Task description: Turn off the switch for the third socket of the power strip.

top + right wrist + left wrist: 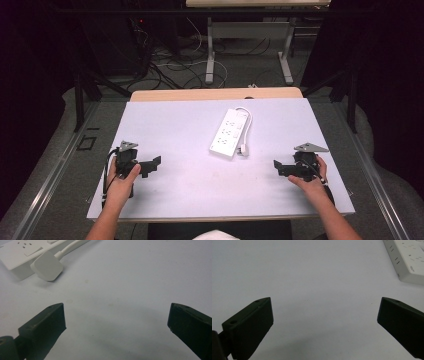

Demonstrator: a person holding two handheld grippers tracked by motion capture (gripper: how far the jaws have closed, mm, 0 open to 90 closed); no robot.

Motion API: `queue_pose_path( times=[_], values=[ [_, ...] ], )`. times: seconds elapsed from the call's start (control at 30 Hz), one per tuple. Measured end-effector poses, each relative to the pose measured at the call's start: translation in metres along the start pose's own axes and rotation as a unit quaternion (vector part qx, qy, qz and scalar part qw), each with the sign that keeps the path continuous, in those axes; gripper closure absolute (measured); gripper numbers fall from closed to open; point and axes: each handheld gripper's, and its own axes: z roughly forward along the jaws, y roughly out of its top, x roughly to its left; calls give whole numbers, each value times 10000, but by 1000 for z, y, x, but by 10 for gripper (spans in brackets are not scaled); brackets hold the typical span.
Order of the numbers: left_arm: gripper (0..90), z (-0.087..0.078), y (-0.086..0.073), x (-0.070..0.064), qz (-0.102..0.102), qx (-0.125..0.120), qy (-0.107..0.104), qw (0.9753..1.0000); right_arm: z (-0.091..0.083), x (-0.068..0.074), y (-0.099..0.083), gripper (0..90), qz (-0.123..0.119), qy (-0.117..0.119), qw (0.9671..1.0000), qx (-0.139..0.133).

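Nothing begun: power strip (230,132) with plug (244,149) untouched at frame centre. Left hand-held gripper (151,166), right hand-held gripper (280,167) wide open, empty, well apart from it.

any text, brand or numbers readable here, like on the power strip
None can be read.
White power strip: a small dark mark on its side in the left gripper view, too small and blurred to read.
White plug: plain, no print visible.
Left gripper and right gripper: no lettering visible.

black grippers (150,166) (281,167), grey triangular plates, trailing cables (bare forearms).
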Motion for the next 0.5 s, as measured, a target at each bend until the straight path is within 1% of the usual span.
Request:
queue_pose_path(
  times=[0.23, 0.33, 0.37, 0.47, 0.5],
  values=[
    [4, 3, -9, 8, -92, -19, 7, 10000, -1, 0, 0, 9, 13, -9, 10000, 6],
    [4, 4, -13, 11, -98, -30, 79, 9999, -1, 0, 0, 10, -8, -4, 10000, -1],
    [4, 4, -13, 12, -103, -16, 64, 9999, 0, 0, 0, 9, -12, -2, 10000, -2],
    [4, 5, -15, 16, -144, -29, 112, 9998, 0, 0, 0, 9, -8, 7, 10000, -3],
    [4, 5, -16, 17, -118, -11, 120, 9999, 0, 0, 0, 9, -8, 12, 10000, -3]
  ],
)
